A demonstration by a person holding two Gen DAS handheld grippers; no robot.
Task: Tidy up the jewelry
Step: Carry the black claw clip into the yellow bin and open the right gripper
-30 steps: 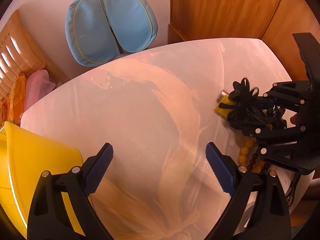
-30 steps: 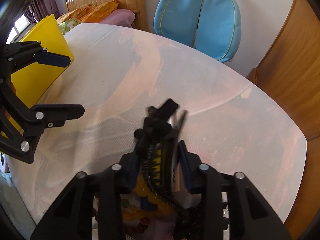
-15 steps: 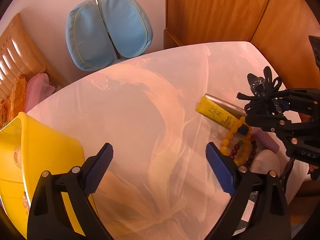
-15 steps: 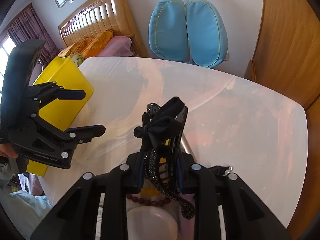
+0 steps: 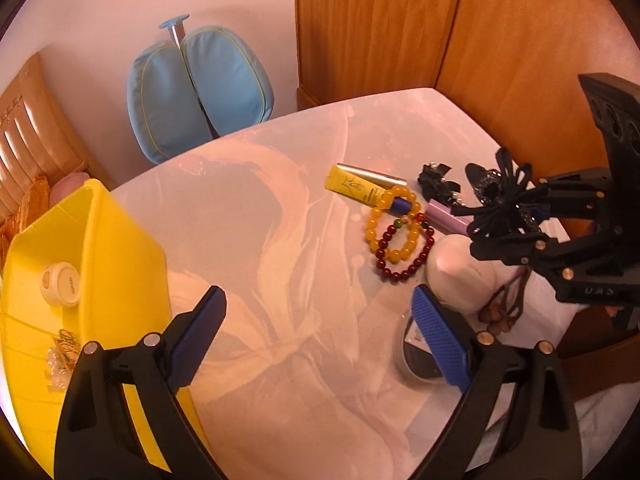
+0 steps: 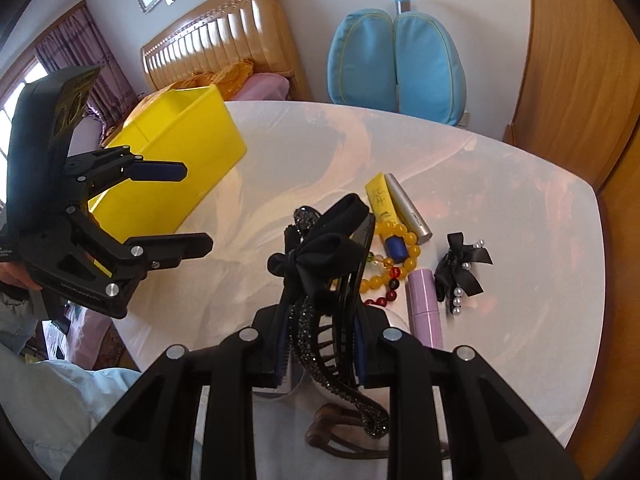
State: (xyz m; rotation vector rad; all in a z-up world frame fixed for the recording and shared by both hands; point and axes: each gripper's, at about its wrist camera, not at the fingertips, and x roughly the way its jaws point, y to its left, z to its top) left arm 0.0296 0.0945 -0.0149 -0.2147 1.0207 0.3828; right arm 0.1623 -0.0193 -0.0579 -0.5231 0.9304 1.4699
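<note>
My right gripper (image 6: 320, 344) is shut on a black bow hair clip (image 6: 326, 256) with a rhinestone comb, held above the white table; it also shows in the left wrist view (image 5: 500, 204). My left gripper (image 5: 320, 316) is open and empty, next to the yellow bin (image 5: 116, 240), also seen in the right wrist view (image 6: 176, 156). On the table lie a yellow bead bracelet (image 5: 394, 226), a dark red bead bracelet (image 5: 408, 260), a small black bow with pearls (image 6: 460, 268) and a brown bead string (image 5: 504, 312).
A yellow tube (image 5: 354, 188), a silver tube (image 6: 408, 206), a lilac tube (image 6: 424, 304), a white jar (image 5: 456, 276) and a round tin (image 5: 420, 356) lie among the jewelry. The bin holds a white jar (image 5: 60, 288). A blue chair (image 5: 200, 88) stands behind the table.
My right gripper has lifted the black bow hair clip up off the pile. Both views have pulled back and up, showing the bin and the jewelry.
</note>
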